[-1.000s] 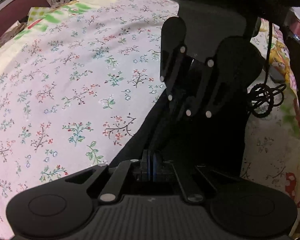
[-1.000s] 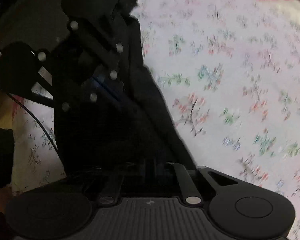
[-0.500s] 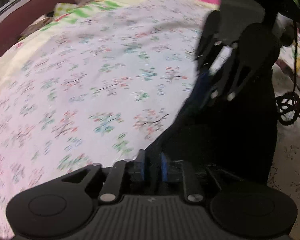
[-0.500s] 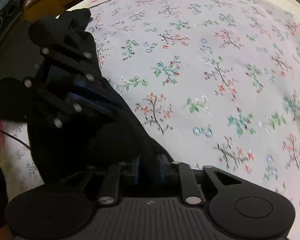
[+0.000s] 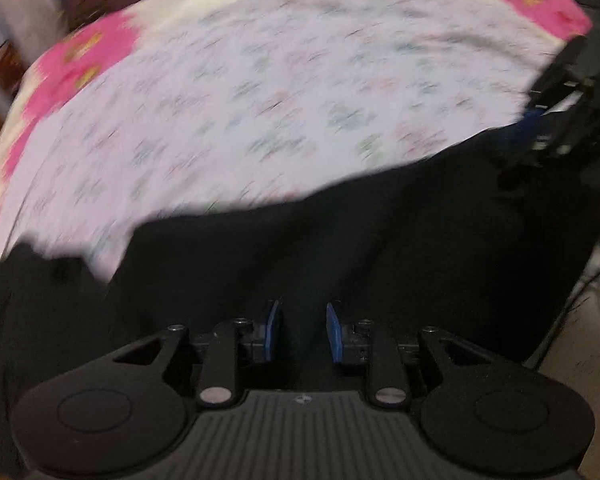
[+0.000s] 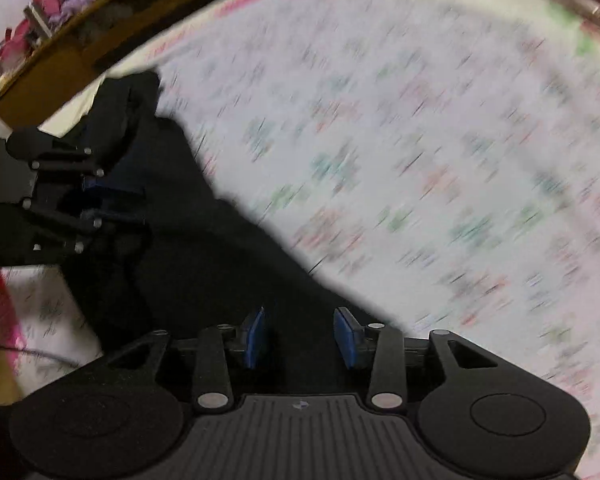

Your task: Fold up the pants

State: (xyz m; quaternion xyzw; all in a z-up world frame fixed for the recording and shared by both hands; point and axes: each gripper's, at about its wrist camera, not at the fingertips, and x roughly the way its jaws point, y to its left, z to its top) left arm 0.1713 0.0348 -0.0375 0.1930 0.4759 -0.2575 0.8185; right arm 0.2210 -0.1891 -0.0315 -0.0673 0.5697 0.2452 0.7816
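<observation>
The black pants (image 5: 340, 240) lie spread on the floral bedsheet (image 5: 280, 100), running across the lower half of the left wrist view. My left gripper (image 5: 302, 330) is open, its blue pads apart just above the black cloth. The right gripper shows at the far right of that view (image 5: 560, 120). In the right wrist view the pants (image 6: 220, 264) run from the lower centre up to the left over the sheet (image 6: 420, 160). My right gripper (image 6: 300, 336) is open over the cloth. The left gripper shows at the left of that view (image 6: 112, 200). Both views are motion-blurred.
A pink and green patterned blanket border (image 5: 68, 64) edges the sheet. A wooden bed frame (image 6: 60, 64) runs along the upper left of the right wrist view. A black cable (image 6: 40, 356) lies at the lower left there.
Both grippers have opened and let go of the pants. The pants have dropped onto the sheet, and the two grippers have swung apart.
</observation>
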